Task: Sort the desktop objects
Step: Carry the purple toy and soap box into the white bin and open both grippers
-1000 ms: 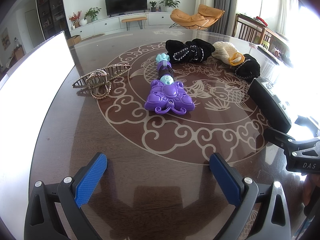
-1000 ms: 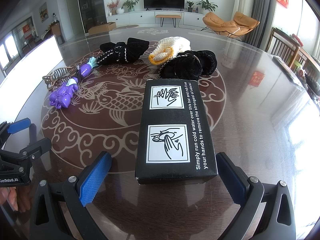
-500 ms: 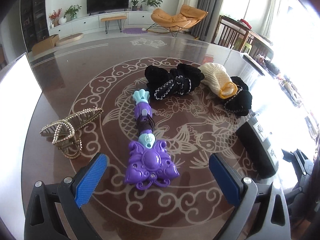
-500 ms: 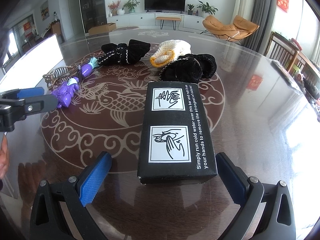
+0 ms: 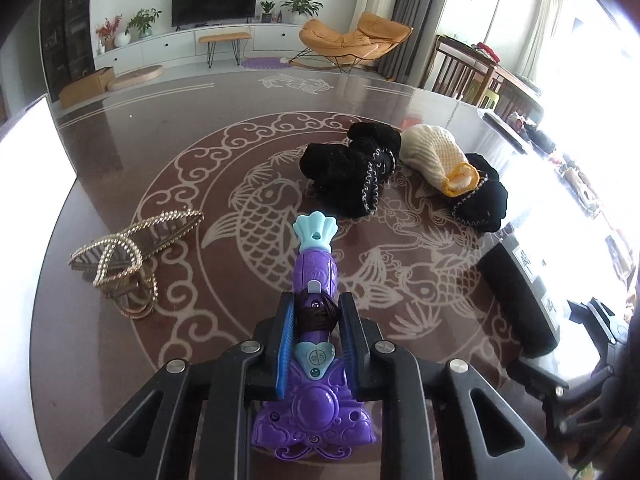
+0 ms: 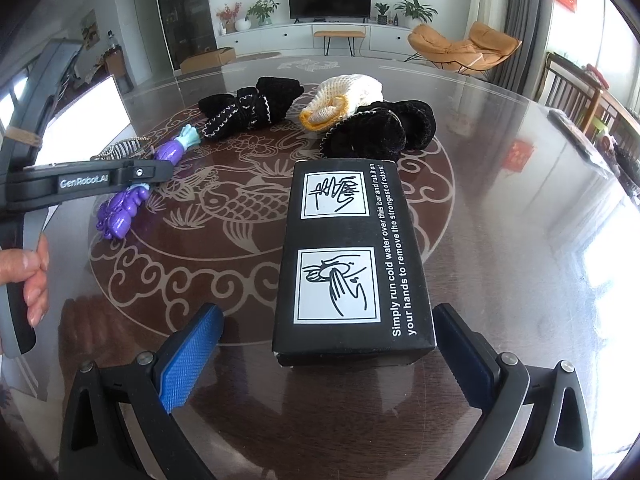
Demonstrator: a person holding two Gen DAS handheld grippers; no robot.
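A purple toy wand [image 5: 314, 344] with a light-blue tip lies on the round glass table [image 5: 248, 128]. My left gripper [image 5: 316, 312] is shut on its handle, where a dark hair tie is wrapped. The wand also shows in the right wrist view [image 6: 124, 208], with the left gripper [image 6: 160, 170] over it. My right gripper [image 6: 328, 344] is open, its blue pads either side of the near end of a black box [image 6: 352, 256] with hand-washing pictures, not touching it.
A gold hair claw [image 5: 124, 256] lies left of the wand. Black knitted pieces [image 5: 352, 172], a cream knitted pouch [image 5: 436, 160] and another black piece [image 5: 484, 204] lie at the far side. The black box [image 5: 516, 292] is at the right. A white board [image 5: 24, 184] stands at the left.
My left gripper moved forward over the purple wand and closed on its handle. My right gripper stayed open by the black box.
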